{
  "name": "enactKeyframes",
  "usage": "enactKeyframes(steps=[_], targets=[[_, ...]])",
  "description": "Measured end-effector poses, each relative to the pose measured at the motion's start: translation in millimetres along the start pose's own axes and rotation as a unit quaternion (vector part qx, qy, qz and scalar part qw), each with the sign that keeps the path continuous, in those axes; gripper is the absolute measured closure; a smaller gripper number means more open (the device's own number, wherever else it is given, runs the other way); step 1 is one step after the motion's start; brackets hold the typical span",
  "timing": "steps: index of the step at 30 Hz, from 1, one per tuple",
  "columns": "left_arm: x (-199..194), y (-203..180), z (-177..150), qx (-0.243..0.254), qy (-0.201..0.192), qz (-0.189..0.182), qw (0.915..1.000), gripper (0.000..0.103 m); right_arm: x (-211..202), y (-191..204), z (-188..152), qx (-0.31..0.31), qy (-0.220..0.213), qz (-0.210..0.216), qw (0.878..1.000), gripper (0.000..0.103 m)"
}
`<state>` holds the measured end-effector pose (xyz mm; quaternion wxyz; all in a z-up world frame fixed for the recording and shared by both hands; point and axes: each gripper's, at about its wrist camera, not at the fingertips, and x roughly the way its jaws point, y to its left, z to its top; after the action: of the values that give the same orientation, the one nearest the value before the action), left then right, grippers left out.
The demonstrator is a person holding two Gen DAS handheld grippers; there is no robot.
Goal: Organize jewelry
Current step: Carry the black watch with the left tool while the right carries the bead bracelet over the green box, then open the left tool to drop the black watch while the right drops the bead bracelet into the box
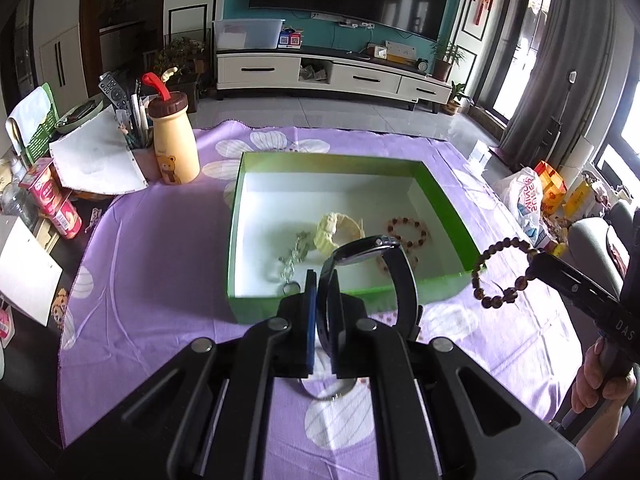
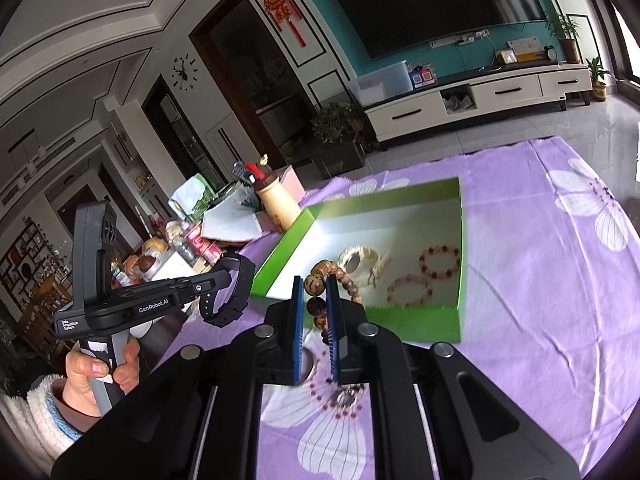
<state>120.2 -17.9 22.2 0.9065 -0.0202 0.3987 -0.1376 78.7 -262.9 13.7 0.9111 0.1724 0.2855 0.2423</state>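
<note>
My left gripper is shut on the strap of a black wristwatch and holds it above the near edge of the open green box. My right gripper is shut on a brown wooden bead bracelet, held above the cloth near the box's corner; the bracelet also shows in the left wrist view. Inside the box lie a cream bangle, a silver chain and two reddish bead bracelets. A metal ring and a small bead bracelet lie on the purple cloth under the grippers.
A purple flowered cloth covers the table. At the left edge stand a yellow bear bottle, a pen holder, papers and red cans. Bags sit at the right. A TV stand is behind.
</note>
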Motion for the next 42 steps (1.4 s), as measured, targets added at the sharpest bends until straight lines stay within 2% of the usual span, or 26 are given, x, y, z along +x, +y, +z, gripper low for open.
enactKeyframes(steps=[16,28,42], targets=[[63.1,20.4,50.7,-0.02,0.036,0.038,0.9984,0.099,45.3,-20.0,33.5,0.005,0.007,-0.017,1.0,0.093],[99.6,33.4,65.7,-0.029,0.052,0.056,0.9966,0.099,73.7,-37.9,46.1,0.02,0.016,-0.025,0.999,0.093],[137.9,32.5,83.6,-0.012,0.068,0.08,0.9944,0.098,104.5,-57.9,55.3,0.033,0.038,-0.041,0.998,0.093]])
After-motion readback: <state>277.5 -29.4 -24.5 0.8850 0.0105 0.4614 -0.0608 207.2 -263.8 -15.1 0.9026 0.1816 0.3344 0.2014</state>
